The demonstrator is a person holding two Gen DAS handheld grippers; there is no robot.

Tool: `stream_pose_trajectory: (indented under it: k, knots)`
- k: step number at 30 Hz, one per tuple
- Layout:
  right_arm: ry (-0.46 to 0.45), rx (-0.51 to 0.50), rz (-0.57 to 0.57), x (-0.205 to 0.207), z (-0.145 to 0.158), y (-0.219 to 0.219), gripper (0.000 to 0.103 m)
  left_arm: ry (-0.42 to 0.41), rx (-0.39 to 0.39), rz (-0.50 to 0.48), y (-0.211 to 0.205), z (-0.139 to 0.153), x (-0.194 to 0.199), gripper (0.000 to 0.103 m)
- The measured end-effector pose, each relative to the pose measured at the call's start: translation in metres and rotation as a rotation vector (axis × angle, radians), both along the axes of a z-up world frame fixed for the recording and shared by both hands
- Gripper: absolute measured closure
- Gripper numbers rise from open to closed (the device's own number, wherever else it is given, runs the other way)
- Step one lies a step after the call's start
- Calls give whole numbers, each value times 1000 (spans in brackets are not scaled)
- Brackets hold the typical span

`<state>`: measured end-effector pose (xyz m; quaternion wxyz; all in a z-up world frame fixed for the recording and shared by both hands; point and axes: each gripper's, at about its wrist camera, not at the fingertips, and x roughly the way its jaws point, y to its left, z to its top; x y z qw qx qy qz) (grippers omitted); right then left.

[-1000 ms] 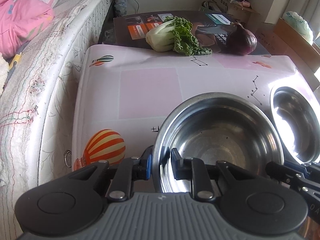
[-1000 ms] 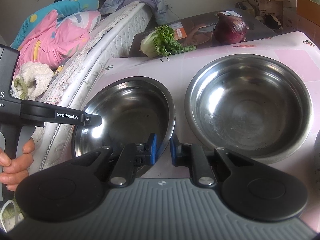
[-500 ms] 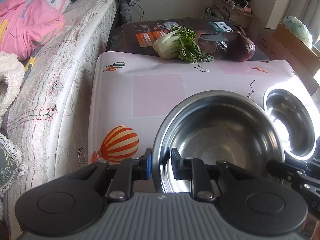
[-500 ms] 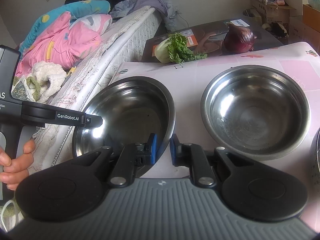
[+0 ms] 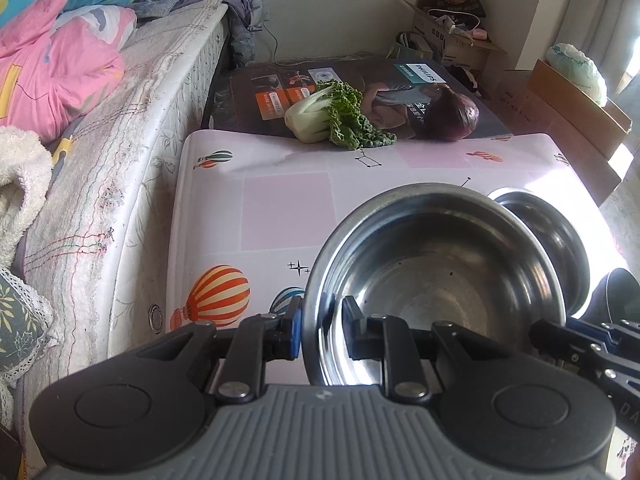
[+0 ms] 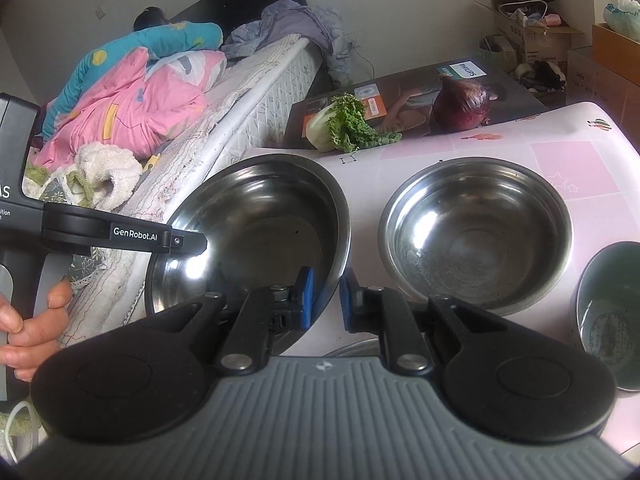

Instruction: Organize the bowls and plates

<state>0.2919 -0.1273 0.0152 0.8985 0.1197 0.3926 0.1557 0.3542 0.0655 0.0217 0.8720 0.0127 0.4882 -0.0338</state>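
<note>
"PHILIPS" is being shown in white letters on the teal label of the dark flat box (image 5: 352, 92) lying beyond the table. "GenRobot.AI" is being displayed in white on the black arm of the left tool (image 6: 136, 236), seen from the right wrist.

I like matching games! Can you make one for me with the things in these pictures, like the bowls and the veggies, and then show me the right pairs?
Things:
1. held steel bowl
2. second steel bowl
3. bok choy
4. red onion

Descriptions:
A. purple and round, on the dark flat box
B. gripped at its rim by both grippers
C. green and leafy with a white stalk
D. sitting empty on the pink tablecloth

Right pairs: 1-B, 2-D, 3-C, 4-A. The left gripper and right gripper each pinch the held bowl's rim.
</note>
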Motion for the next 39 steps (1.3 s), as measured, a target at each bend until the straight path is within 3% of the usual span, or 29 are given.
stream_pose_trajectory:
  k: [13, 22, 31, 39]
  knots:
    - [-2, 38, -105, 0, 13, -88, 90, -20, 13, -114, -86, 14, 15, 81]
    - [46, 22, -165, 28, -5, -148, 90, 18, 37, -164, -148, -9, 50, 79]
    - [76, -12, -160, 53, -28, -162, 88, 82, 53, -176, -165, -39, 70, 77]
    - [104, -6, -158, 67, -42, -160, 87, 73, 81, -187, -171, -45, 72, 72]
